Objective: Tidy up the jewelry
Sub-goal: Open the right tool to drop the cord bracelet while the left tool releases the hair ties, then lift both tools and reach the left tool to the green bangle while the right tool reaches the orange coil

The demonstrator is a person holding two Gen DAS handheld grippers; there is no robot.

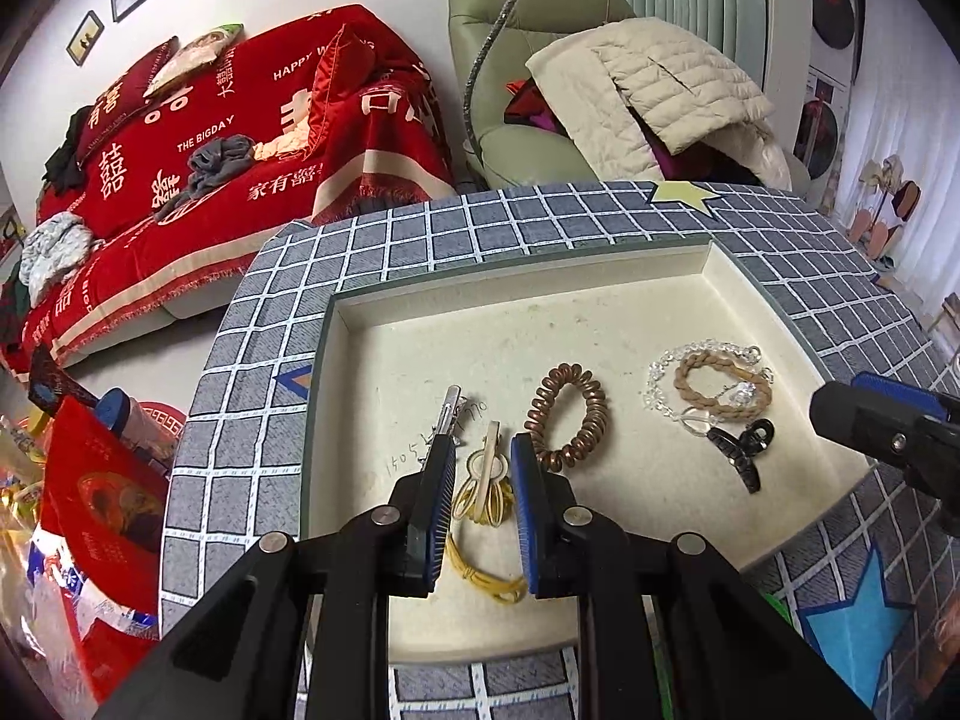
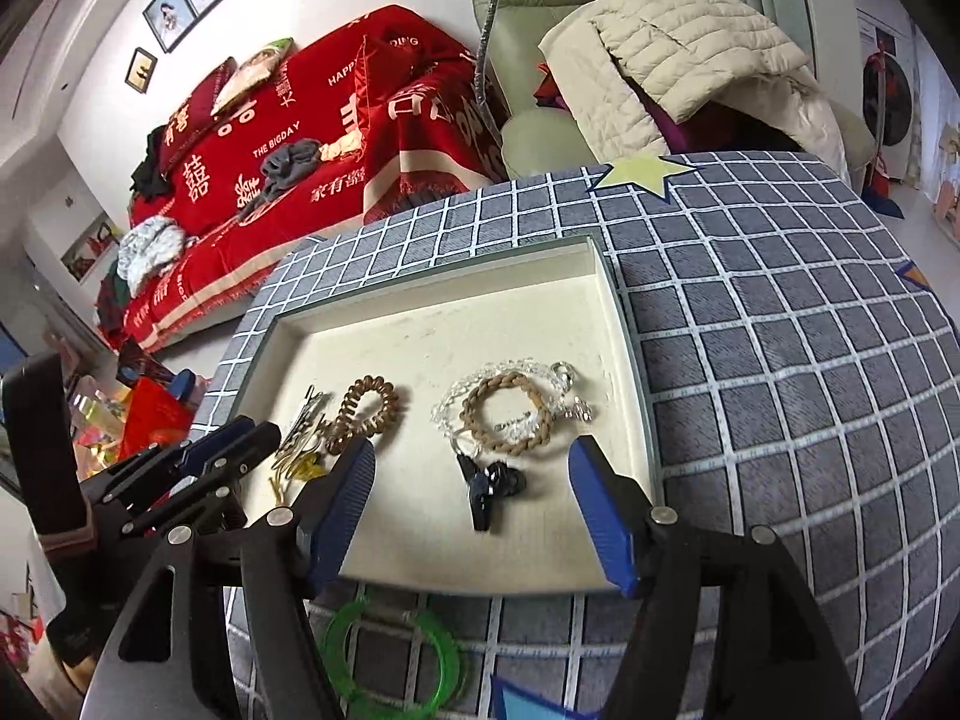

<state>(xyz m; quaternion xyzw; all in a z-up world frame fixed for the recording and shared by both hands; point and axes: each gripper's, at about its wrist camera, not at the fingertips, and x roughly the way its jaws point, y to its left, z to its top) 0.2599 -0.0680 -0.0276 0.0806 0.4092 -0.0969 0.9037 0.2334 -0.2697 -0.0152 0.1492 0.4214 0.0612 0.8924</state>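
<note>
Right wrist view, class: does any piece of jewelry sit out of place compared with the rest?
Yes. The green bangle lies on the checked cloth outside the white tray, just past its near edge, while the coil tie, bracelets and clips all lie inside.

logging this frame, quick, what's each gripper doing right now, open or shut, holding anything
left gripper: part open, nothing pinched; yellow hair ties lie between its fingers in the tray.
right gripper: open, empty, above the black claw clip.

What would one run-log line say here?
left gripper: open over yellow hair ties | right gripper: open above black claw clip | tray
</note>
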